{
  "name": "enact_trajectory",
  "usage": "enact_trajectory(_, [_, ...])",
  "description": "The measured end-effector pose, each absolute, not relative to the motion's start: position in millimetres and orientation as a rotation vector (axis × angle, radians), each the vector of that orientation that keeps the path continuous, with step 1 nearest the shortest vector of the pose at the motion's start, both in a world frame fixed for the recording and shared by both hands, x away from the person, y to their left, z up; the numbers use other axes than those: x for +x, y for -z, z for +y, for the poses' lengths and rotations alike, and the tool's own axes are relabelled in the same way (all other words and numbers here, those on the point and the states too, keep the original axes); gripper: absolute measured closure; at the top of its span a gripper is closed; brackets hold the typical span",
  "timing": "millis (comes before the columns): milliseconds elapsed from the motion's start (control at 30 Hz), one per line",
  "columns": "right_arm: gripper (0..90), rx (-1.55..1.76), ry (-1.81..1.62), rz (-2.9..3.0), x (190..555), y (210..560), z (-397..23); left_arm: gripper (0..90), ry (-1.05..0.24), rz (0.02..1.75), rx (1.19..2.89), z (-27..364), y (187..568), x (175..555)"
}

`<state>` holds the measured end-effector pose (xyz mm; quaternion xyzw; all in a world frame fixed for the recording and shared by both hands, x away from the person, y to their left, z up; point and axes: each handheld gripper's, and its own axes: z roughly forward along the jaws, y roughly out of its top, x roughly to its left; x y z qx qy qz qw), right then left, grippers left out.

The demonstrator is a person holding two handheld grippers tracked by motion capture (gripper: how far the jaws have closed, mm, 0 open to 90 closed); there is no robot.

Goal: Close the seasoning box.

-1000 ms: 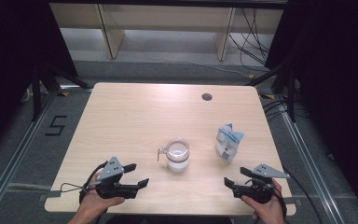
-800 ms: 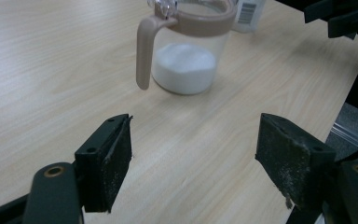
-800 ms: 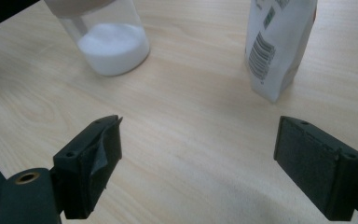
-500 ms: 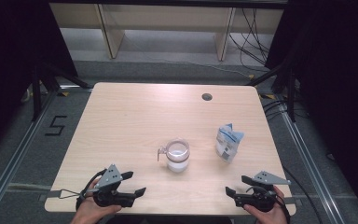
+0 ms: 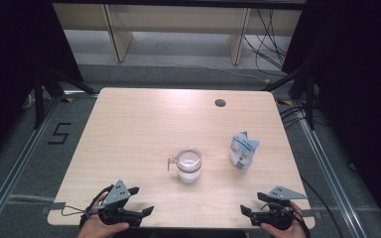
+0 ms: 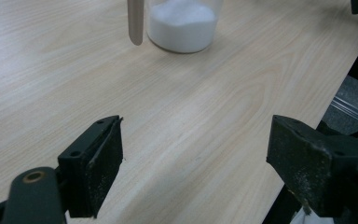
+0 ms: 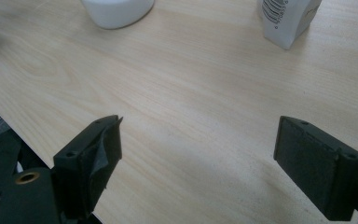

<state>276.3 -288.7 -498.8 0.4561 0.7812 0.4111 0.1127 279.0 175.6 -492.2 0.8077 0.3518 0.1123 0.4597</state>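
On the light wood table (image 5: pixel 144 129), nothing was gripped. The tabletop had a dark round hole (image 5: pixel 220 103) near its far right corner, well apart from everything else.

You had the white-and-blue carton (image 5: pixel 243 152) standing upright right of centre, its top folded open. In the right gripper view its barcoded lower corner (image 7: pixel 286 18) sat at the top right, far ahead of the jaws.

You had the clear measuring cup (image 5: pixel 189 165) near the table's centre, left of the carton and apart from it, handle on its left side, white powder inside. The left gripper view had its base (image 6: pixel 182 25) at the top edge, with the handle hanging beside it.

Your left gripper (image 5: pixel 140 200) was at the near left edge, jaws spread wide with bare wood between them; they had just been opening. It sat well short of the cup. In its own view (image 6: pixel 196 154) nothing touched either pad.

Your right gripper (image 5: pixel 252 202) was at the near right edge, jaws likewise wide apart and empty, well short of the carton. Its own view (image 7: pixel 198 154) showed bare table between the pads.
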Motion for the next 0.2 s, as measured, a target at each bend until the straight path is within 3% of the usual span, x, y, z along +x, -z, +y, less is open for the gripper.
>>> enact_trajectory(200, [16.0, 1.359, -1.223, 2.304, 276.3, 499.2, -289.0, 17.8, -0.284, 0.841, 2.006, 178.7, 490.9, 280.4])
